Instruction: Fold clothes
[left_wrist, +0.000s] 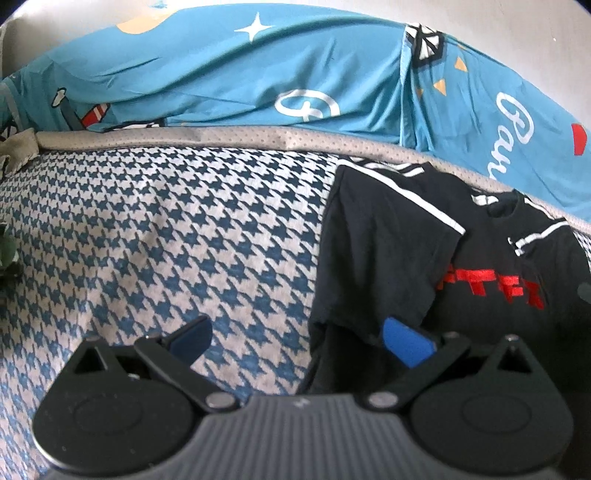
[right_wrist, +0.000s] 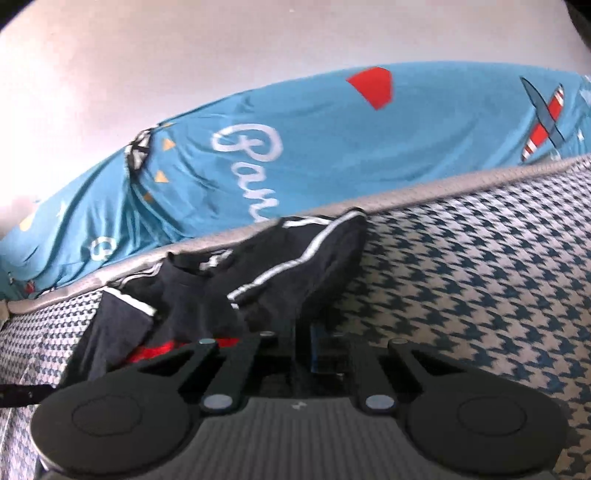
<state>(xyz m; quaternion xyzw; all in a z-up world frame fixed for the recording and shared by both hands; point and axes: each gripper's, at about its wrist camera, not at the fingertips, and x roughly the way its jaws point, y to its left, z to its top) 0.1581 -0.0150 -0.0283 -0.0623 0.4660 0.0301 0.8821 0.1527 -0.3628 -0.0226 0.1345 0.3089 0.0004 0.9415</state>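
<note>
A black T-shirt (left_wrist: 399, 254) with white shoulder stripes and red lettering lies on the houndstooth bed cover (left_wrist: 166, 240), its left sleeve folded inward over the chest. My left gripper (left_wrist: 299, 339) is open at the shirt's left edge: one blue pad rests over the black cloth, the other over the cover. In the right wrist view the same shirt (right_wrist: 295, 258) rises bunched from my right gripper (right_wrist: 301, 350), which is shut on a fold of black cloth near the right sleeve.
A blue printed sheet (left_wrist: 258, 74) is heaped along the far edge of the bed, behind a grey dotted border (left_wrist: 258, 134). A crumpled olive cloth (left_wrist: 18, 147) sits at the far left. A pale wall (right_wrist: 184, 55) rises behind.
</note>
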